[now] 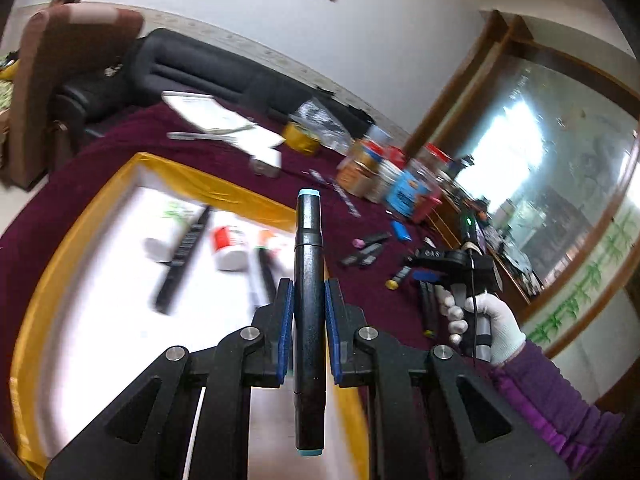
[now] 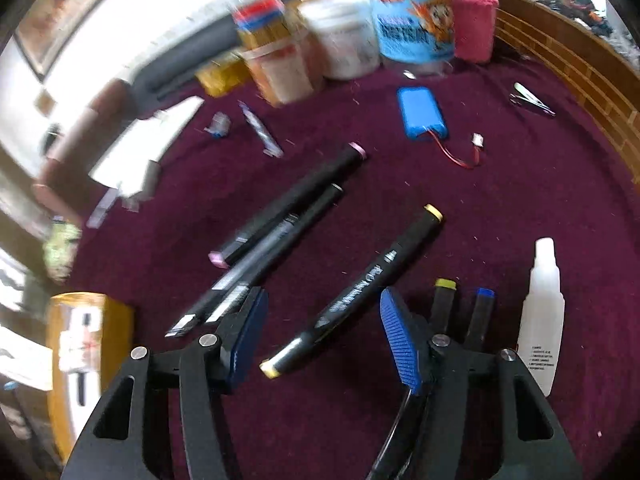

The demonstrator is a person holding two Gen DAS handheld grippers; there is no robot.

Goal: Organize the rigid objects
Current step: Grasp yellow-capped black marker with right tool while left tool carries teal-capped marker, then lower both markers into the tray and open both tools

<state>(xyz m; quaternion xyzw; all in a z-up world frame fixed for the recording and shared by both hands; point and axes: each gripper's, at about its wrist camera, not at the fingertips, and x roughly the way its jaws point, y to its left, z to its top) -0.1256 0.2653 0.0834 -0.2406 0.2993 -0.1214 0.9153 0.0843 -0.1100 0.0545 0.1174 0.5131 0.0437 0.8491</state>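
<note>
My left gripper is shut on a black marker with light-blue caps, held upright above a white tray with a yellow rim. The tray holds a black remote, a white bottle with a red label and other blurred items. My right gripper is open just above the maroon cloth, its jaws either side of a black marker with yellow ends. A pink-ended marker and a black pen lie beyond it. The right gripper also shows in the left wrist view.
Two more markers, yellow-capped and blue-capped, lie by the right finger. A white dropper bottle, a blue battery pack and nail clippers lie on the cloth. Jars and boxes crowd the far edge.
</note>
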